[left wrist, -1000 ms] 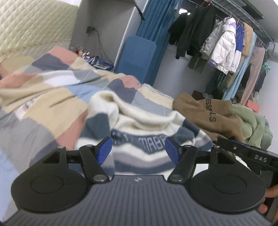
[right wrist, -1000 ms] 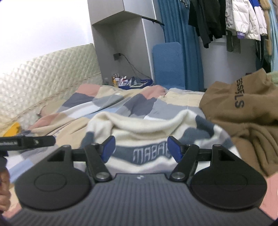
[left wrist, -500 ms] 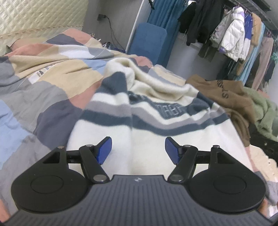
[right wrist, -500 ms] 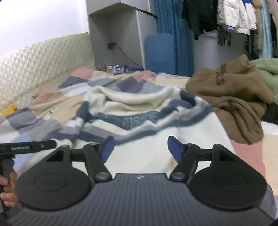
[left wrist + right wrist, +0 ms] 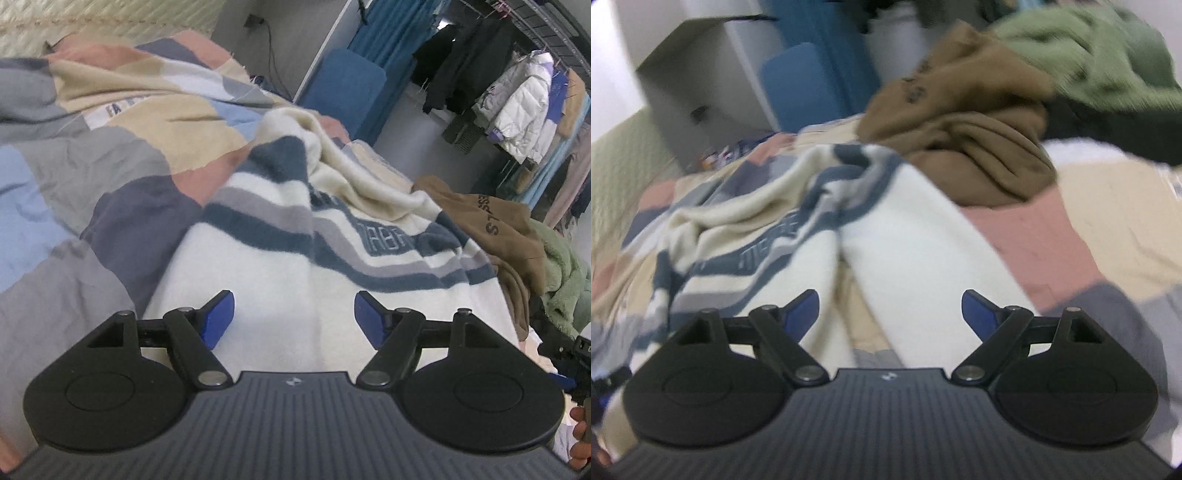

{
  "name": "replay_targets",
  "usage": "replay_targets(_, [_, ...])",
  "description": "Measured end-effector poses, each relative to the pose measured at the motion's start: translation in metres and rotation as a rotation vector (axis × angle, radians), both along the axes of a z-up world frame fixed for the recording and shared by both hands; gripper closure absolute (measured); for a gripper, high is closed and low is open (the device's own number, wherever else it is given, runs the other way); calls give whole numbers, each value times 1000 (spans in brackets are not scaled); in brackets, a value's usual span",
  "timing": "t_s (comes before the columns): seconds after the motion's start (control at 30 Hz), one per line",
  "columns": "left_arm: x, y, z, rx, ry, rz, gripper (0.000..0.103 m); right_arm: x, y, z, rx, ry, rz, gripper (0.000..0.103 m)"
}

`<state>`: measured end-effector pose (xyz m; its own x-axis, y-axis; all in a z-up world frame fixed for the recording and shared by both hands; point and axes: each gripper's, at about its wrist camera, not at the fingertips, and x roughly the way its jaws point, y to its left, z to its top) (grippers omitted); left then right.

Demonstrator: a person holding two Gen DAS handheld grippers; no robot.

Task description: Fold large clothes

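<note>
Both of our hand-held grippers, left (image 5: 293,317) and right (image 5: 890,314), hang released. We see the sweater (image 5: 280,266) just ahead (hem nearest), its length running away toward the brown hoodie (image 5: 964,147).

Patchwork bed (image 5: 110,177) carries striped sweater (image 5: 295,266), brown hoodie (image 5: 498,229), green fleece (image 5: 561,273).

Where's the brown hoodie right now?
The brown hoodie lies crumpled on the bed, right of the striped sweater in the left wrist view, with the green fleece just beyond it; the right wrist view shows it ahead, upper centre.
</note>
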<state>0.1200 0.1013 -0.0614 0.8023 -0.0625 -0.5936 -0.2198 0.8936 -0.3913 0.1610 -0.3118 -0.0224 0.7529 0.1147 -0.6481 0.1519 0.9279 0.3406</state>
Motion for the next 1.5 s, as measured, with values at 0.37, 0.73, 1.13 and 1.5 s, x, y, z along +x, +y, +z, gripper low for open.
replay_targets(0.37, [21,-1,-25,93,113,87,31,31,-16,-32,-141,111,-169,17])
replay_targets(0.73, [11,20,-32,20,134,176,87,74,-39,-59,-67,208,-191,15])
replay_targets(1.13, [-10,34,-24,-117,59,176,91,72,-15,-53,-157,245,47,82])
replay_targets(1.5, [-10,31,-19,-134,33,159,47,69,-50,30,-368,-29,-30,86])
